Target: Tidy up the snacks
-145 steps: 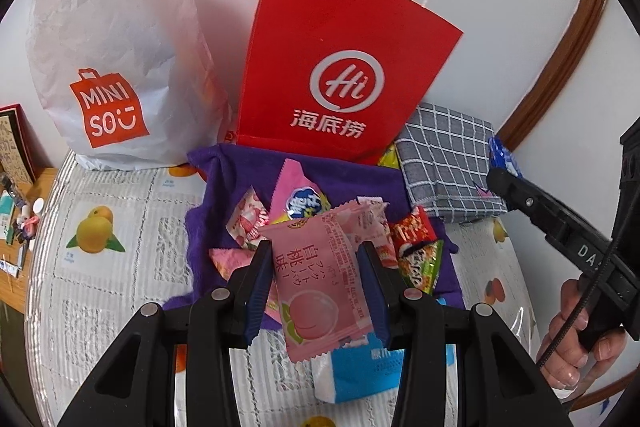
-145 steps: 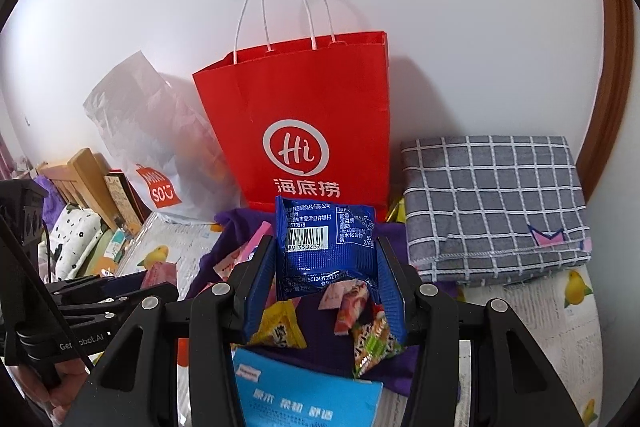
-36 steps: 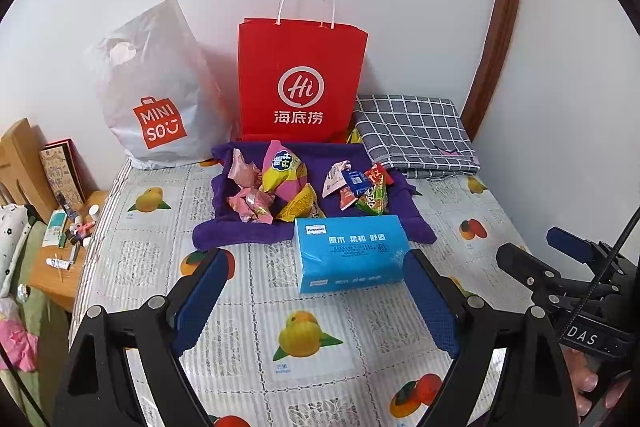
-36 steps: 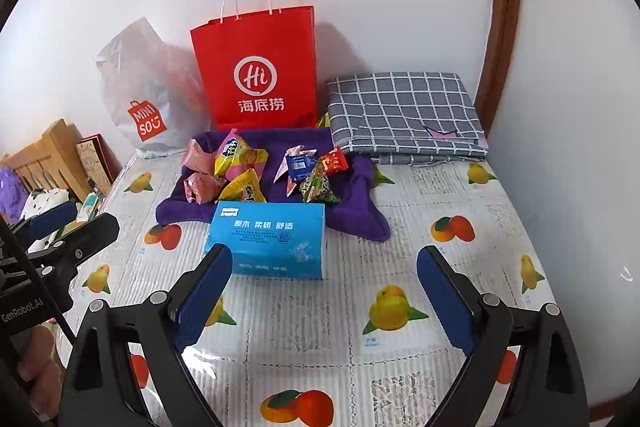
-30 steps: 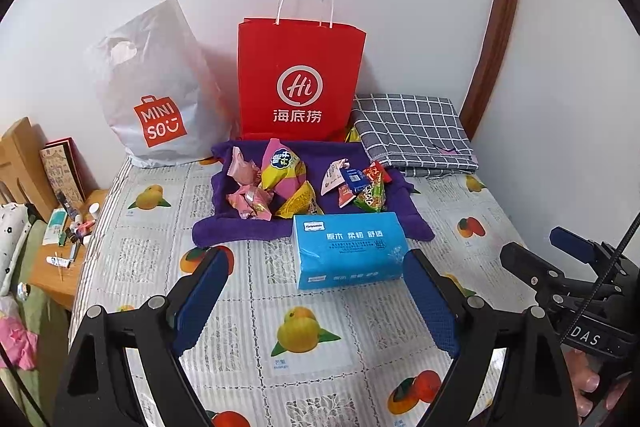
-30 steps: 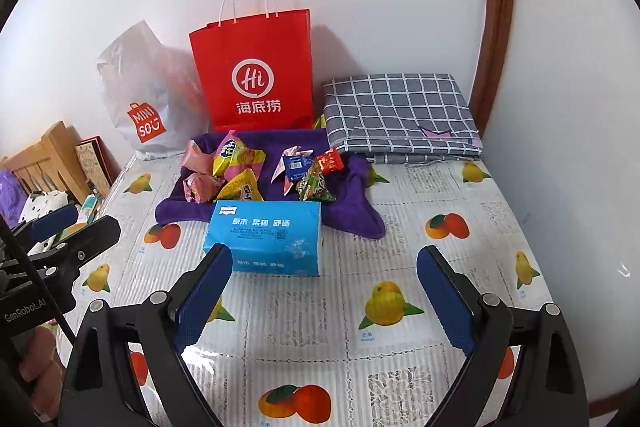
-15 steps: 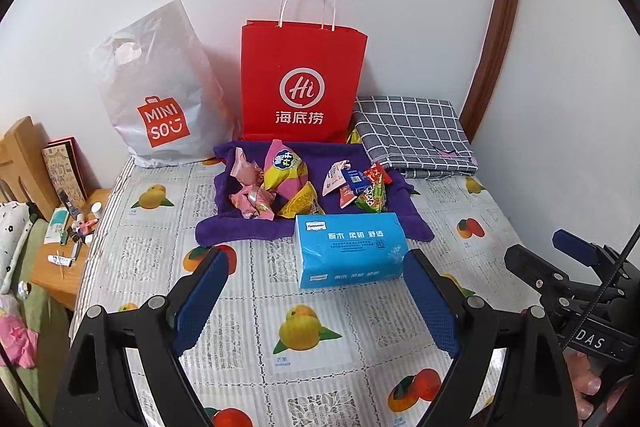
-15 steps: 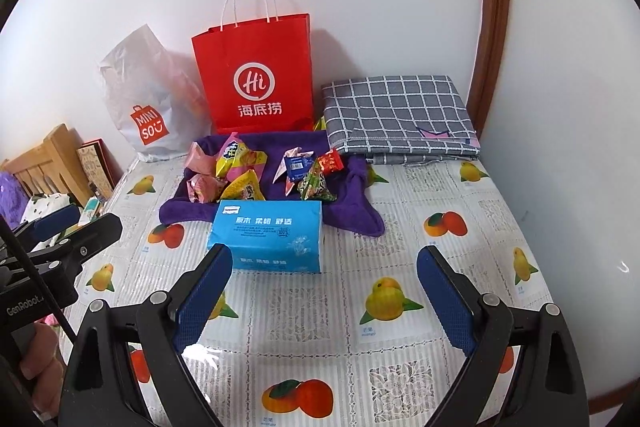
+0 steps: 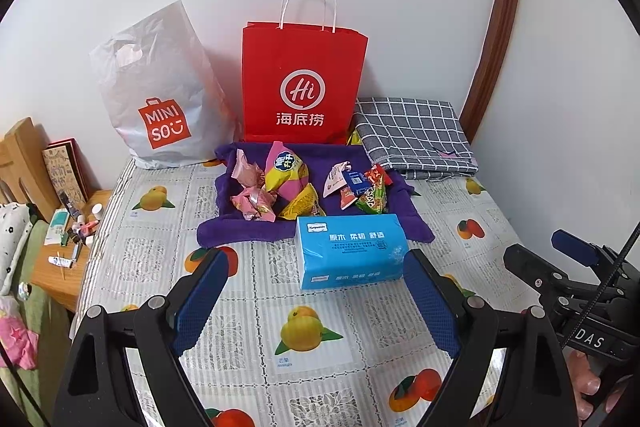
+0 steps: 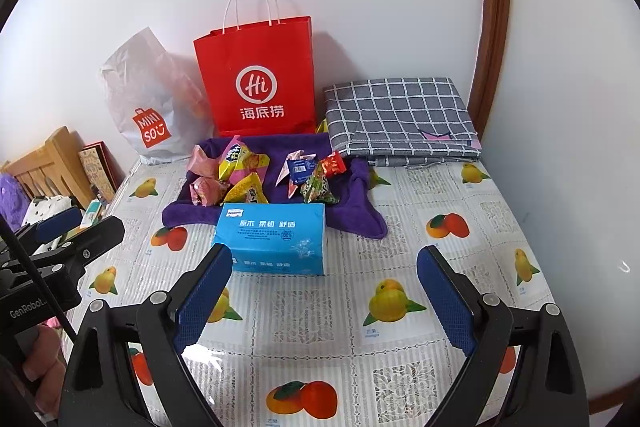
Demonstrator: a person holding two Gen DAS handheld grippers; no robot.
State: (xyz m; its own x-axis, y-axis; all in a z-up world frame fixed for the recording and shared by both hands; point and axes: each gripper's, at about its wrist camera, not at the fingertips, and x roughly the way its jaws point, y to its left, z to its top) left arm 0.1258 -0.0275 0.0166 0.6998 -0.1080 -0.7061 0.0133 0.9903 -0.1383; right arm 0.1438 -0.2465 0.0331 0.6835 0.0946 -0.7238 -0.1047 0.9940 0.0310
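Start from the purple cloth (image 9: pixel 240 231), the landmark here, and sweep across: off its left corner stands the white Minisou bag (image 9: pixel 160 95), right behind it the red paper bag (image 9: pixel 302 83), and on the cloth itself two heaps of snacks, the pink and yellow packets (image 9: pixel 276 187) toward its left side and the small blue, red and green packets (image 9: pixel 360 185) toward its right. The blue tissue box (image 9: pixel 350 251) sits against the cloth's front edge, and the grey checked fabric (image 9: pixel 412 137) lies folded off its right rear corner. Both tools hang well in front of the cloth over the fruit-print table cover (image 9: pixel 248 291): the left gripper (image 9: pixel 316 301) has its pads spread wide with nothing between them, and the right gripper (image 10: pixel 324 301) is just as wide and just as empty. It looks like the sort is about done, two tidy groups on the cloth. If another packet needs shifting, the good line is over the tissue box, not through it, coming down on a crinkled sealed edge so the wrapper doesn't slide, and keeping the neighbouring heap undisturbed.
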